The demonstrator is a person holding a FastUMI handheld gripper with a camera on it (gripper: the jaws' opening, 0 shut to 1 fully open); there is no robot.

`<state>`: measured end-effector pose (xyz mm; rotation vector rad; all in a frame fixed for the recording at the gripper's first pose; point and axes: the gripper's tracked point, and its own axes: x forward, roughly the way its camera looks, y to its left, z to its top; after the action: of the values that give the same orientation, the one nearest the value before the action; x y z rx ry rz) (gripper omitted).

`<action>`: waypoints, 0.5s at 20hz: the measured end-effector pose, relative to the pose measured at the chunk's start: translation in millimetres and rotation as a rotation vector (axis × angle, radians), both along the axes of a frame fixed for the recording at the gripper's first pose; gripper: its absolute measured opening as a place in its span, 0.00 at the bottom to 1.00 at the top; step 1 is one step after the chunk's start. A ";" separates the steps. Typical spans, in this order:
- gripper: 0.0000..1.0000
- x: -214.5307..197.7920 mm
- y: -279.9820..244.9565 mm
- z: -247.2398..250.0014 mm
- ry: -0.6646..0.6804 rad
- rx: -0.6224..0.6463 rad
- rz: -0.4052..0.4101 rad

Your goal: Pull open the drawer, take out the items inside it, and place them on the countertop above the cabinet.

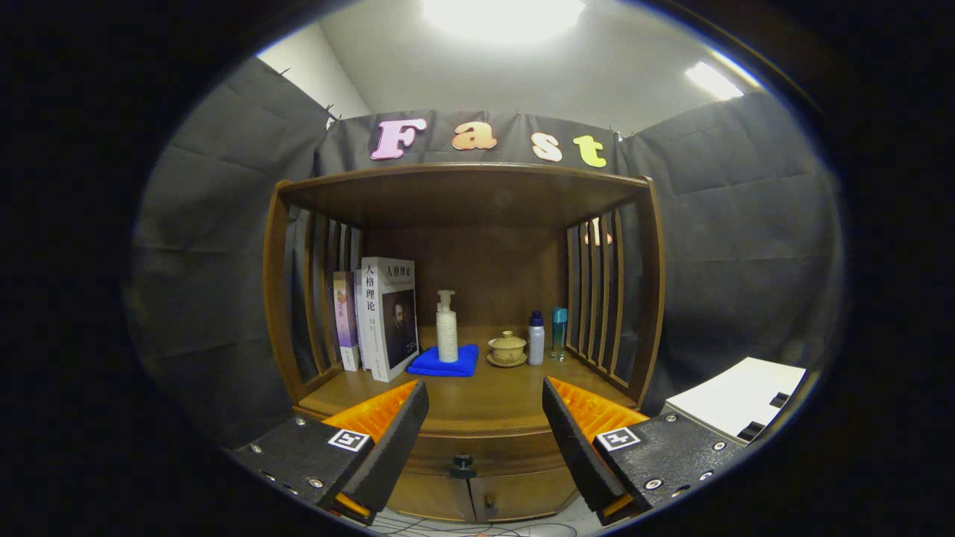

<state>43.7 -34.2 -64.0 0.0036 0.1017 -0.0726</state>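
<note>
My gripper [485, 436] is wide apart, holding nothing. The drawer [477, 451] sits shut just ahead, between the fingers. It looks like hard, heavy wood, so I'd grab its small dark knob [462, 467].

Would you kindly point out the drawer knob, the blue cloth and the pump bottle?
drawer knob [462, 467], gripper view, its dark round head, between the open tool's fingers.
blue cloth [429, 364], gripper view, its folded left part.
pump bottle [447, 335], gripper view, its white body.
</note>
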 end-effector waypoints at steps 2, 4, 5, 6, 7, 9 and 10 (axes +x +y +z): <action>0.95 5.5 -2.3 -14.6 0.020 0.006 -0.013; 0.95 10.9 6.5 -25.6 0.032 0.043 0.012; 0.95 15.7 8.6 -29.9 0.031 0.037 0.020; 0.95 21.1 5.4 -38.8 0.035 0.018 0.016; 0.95 22.8 5.0 -49.1 0.045 0.007 0.016; 0.95 24.9 15.6 -74.2 0.070 0.012 0.038; 0.95 25.7 18.0 -86.6 0.087 0.012 0.037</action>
<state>69.4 -16.1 -150.6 0.0110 0.1887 -0.0352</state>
